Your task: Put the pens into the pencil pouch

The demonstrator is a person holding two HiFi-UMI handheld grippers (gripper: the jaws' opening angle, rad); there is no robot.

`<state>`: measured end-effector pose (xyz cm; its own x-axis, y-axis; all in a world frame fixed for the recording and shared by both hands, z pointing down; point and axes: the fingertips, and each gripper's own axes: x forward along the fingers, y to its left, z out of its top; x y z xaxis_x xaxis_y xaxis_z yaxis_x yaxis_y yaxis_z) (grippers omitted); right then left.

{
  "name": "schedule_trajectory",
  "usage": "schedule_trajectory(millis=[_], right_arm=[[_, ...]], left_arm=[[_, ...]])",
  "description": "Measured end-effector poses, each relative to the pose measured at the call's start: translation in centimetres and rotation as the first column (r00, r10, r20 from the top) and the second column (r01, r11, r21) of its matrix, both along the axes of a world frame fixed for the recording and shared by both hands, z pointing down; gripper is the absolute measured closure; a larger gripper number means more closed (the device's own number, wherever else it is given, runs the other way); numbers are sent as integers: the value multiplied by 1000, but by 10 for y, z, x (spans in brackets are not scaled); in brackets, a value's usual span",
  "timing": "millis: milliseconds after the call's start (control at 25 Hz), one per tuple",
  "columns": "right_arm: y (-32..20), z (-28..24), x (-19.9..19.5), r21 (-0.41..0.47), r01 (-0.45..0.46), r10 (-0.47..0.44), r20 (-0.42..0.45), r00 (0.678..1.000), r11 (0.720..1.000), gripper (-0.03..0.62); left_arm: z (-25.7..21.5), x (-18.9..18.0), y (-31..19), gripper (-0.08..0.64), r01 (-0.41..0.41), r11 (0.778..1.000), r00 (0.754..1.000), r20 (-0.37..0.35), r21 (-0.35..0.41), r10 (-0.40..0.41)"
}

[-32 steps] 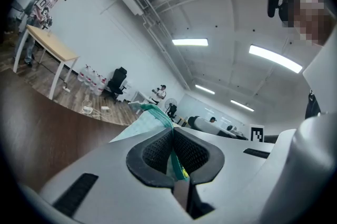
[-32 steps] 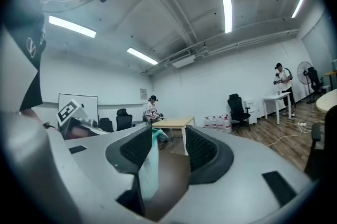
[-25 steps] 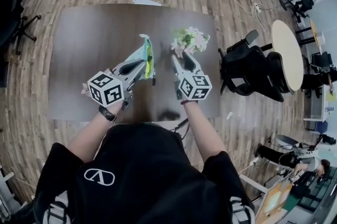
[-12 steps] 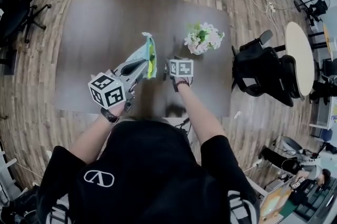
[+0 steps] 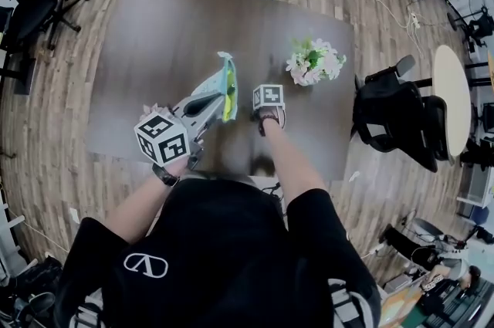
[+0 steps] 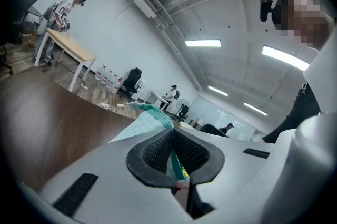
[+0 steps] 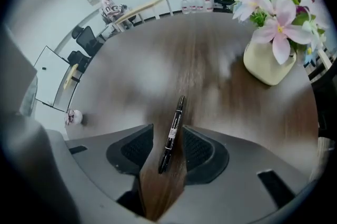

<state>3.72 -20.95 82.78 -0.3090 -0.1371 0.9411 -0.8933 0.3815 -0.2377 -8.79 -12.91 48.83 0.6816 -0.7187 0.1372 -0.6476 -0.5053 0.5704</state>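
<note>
Over table | left gripper clamps pencil pouch | right gripper closing around pen | label seemingly illegible

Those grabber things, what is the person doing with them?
A person is putting pens away. The left gripper is shut on the teal pencil pouch, holding it over the brown table. The right gripper points down over a black pen lying on the table; its jaws are closing with the pen between them, not pinching it yet.
</note>
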Motion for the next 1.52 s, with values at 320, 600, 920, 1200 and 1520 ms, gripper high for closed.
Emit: schedule_trajectory(millis=[320,600,920,1200,1520], right_arm=[[0,21,9,-60,-3,-1,-68,998,998,478],[6,25,4,-68,5,-10,-85,996,998,548],[6,22,10,-44,8,-11,-70,997,999,551],[-14,-47,24,145,-29,20,66,998,989,551],[-20,-173,53,421,-154,48,252,967,894,552]], left_arm=[[7,-4,3,548,18,1000,1000,1,-17,-18],[11,-6,5,548,18,999,1000,1,-32,-18],[8,-1,6,548,4,1000,1000,2,-31,-4],[5,7,1,548,-18,1000,1000,-5,-22,18],[-9,21,-8,548,-76,997,997,-10,12,76]])
